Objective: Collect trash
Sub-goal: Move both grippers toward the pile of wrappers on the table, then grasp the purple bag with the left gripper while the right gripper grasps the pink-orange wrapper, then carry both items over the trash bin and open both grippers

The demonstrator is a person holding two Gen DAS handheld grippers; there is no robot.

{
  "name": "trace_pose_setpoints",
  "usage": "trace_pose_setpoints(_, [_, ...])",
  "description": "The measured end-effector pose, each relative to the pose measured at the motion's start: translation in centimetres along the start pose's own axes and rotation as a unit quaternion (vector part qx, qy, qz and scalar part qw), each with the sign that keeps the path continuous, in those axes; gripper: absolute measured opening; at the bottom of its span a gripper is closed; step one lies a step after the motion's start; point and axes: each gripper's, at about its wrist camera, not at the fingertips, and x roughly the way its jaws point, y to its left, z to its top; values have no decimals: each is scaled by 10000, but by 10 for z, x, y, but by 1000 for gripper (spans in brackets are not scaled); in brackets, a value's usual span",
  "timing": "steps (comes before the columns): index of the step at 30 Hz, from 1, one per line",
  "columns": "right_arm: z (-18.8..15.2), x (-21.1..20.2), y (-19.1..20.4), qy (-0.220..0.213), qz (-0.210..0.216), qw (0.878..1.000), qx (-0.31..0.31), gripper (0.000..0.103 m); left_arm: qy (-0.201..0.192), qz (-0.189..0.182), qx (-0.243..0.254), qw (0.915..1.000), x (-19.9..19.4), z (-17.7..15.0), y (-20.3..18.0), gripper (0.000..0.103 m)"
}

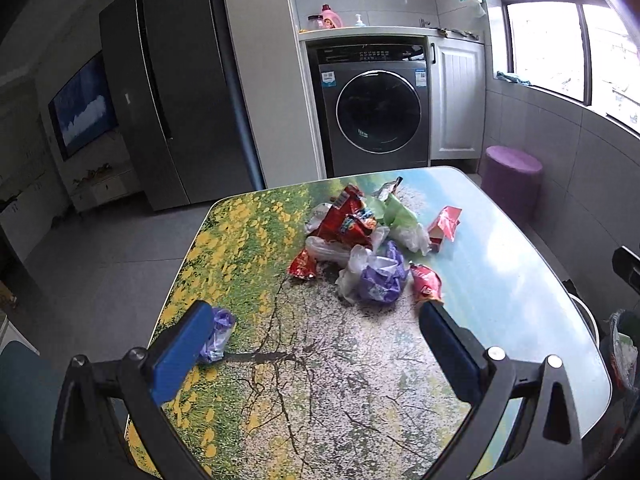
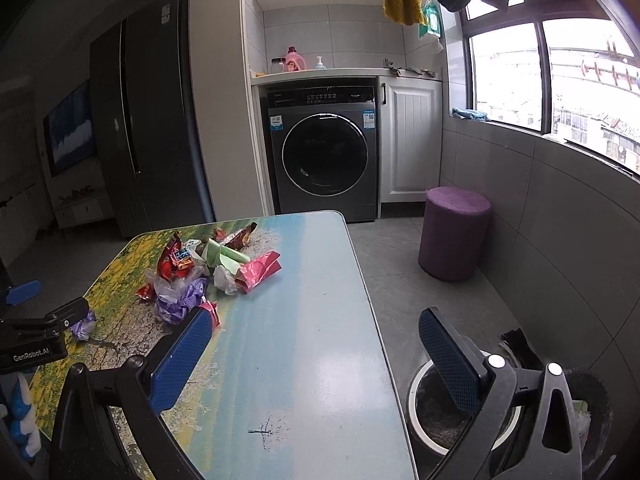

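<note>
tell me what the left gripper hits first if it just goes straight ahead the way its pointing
Probably the crumpled purple plastic bag at the near edge of the trash pile. The left gripper is open above the table, with nothing between. Depth is uncertain.

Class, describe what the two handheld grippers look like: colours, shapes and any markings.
Each gripper, left gripper and right gripper, has black angular arms with silver screws and two flat blue pads with a fine grid texture. The left one's black body reads "GenRobot.AI" in white.
</note>
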Motion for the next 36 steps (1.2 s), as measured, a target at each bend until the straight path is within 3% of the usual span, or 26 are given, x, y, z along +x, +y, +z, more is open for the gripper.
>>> trace_pose_setpoints(3, [-3,26,10,403,387,9984,1,103,208,204,-75,9995,26,-7,26,103])
trace_pose_setpoints(9, [-7,90,39,1110,1103,9877,-22,103,703,366,-197,9967,81,-24,67,92])
trace_pose_setpoints(12, [-8,120,57,1404,1318,9812,-134,100,900,250,-277,9952,102,-31,81,89])
trace_pose_setpoints(15, [-10,146,73,1655,1468,9749,-236,97,1063,194,-357,9935,120,-36,89,80])
trace_pose_setpoints(17, [-12,161,81,1810,1564,9706,-267,88,1216,74,-456,9915,129,-40,94,65])
trace_pose_setpoints(19, [-14,176,90,1908,1542,9688,-362,82,1321,-57,-511,9899,135,-43,97,57])
trace_pose_setpoints(21, [-16,188,93,2077,1594,9646,-321,66,1386,-192,-531,9887,139,-45,97,45])
trace_pose_setpoints(22, [-19,193,93,2172,1613,9623,-295,51,1414,-289,-551,9880,141,-47,98,33])
trace_pose_setpoints(25, [-17,194,90,2229,1666,9601,-285,29,1420,-471,-636,9867,140,-47,95,29])
trace_pose_setpoints(30, [-18,172,78,2058,1753,9625,-232,27,1271,-684,-694,9871,125,-42,86,27])
trace_pose_setpoints(36, [-9,127,45,1670,1824,9688,161,24,817,-1183,-514,9883,72,-10,53,27])
